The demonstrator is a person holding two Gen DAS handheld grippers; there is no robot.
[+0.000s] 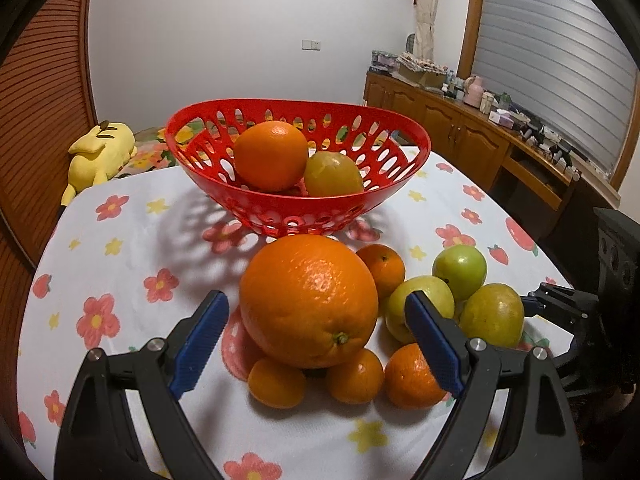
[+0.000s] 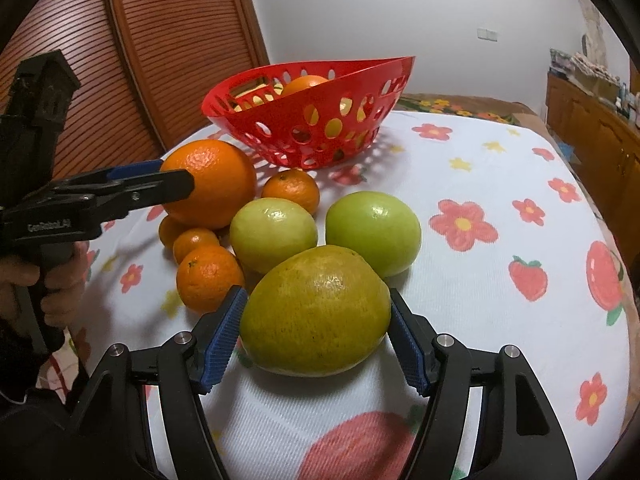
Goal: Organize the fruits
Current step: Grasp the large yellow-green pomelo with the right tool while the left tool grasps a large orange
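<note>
A red perforated basket [image 1: 224, 184] [image 2: 360, 80] at the table's far side holds an orange [image 1: 270, 156] and a yellow-green fruit [image 1: 334, 174]. A pile of loose fruit lies in front of it. My left gripper [image 1: 316, 316] is open around a big orange [image 1: 308, 300] [image 2: 216, 184], its pads apart from the skin. My right gripper [image 2: 316, 314] is open around a yellow-green citrus [image 2: 316, 312] [image 1: 492, 314], with its pads close to or touching the sides. Two green apples [image 2: 274, 232] [image 2: 374, 232] and several small mandarins [image 1: 276, 384] [image 2: 210, 278] lie around them.
The table wears a white cloth with red flowers [image 2: 480, 184]. A yellow plush toy [image 1: 100, 152] lies beyond the far left edge. A wooden sideboard [image 1: 460, 132] with clutter stands at the right. A slatted wooden door [image 2: 180, 40] is behind.
</note>
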